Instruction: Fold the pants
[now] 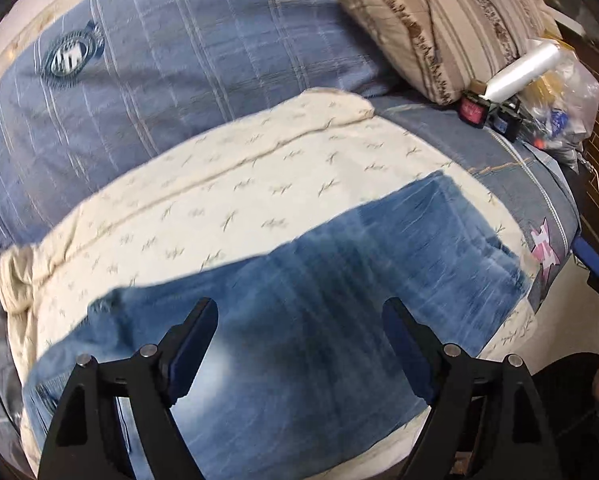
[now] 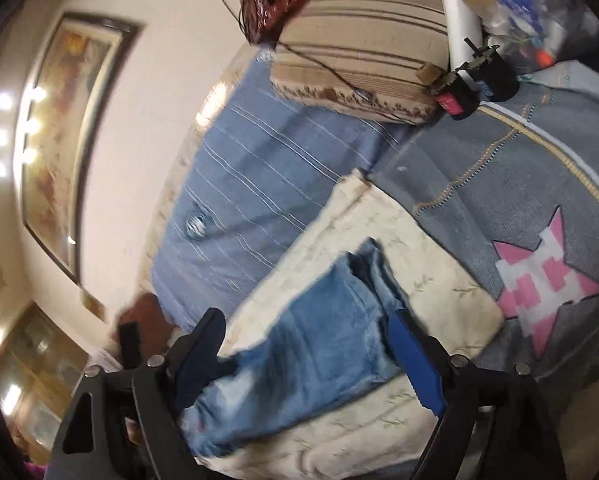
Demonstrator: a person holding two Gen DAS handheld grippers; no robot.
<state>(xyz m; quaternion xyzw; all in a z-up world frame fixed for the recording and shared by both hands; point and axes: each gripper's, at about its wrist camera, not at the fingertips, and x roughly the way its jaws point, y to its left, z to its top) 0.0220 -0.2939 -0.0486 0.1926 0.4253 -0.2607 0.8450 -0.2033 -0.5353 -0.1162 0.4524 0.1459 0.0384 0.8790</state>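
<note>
A pair of blue denim pants lies on a cream cloth with a small sprig pattern, which is spread over a bed covered in blue striped bedding. The left claw hangs above the pants with its two fingers spread wide apart and nothing between them, pointing steeply down at the denim. The right claw is also spread wide; the folded end of the pants sits between its fingers, but the pads do not appear to press on the fabric. Motion blur softens both views. Toward the head of the bed rests a beige striped pillow, and beside it a white roll and a clear plastic bag. A grey-blue blanket with a pink and white star lies next to the cream cloth. A framed picture hangs on the wall.
</note>
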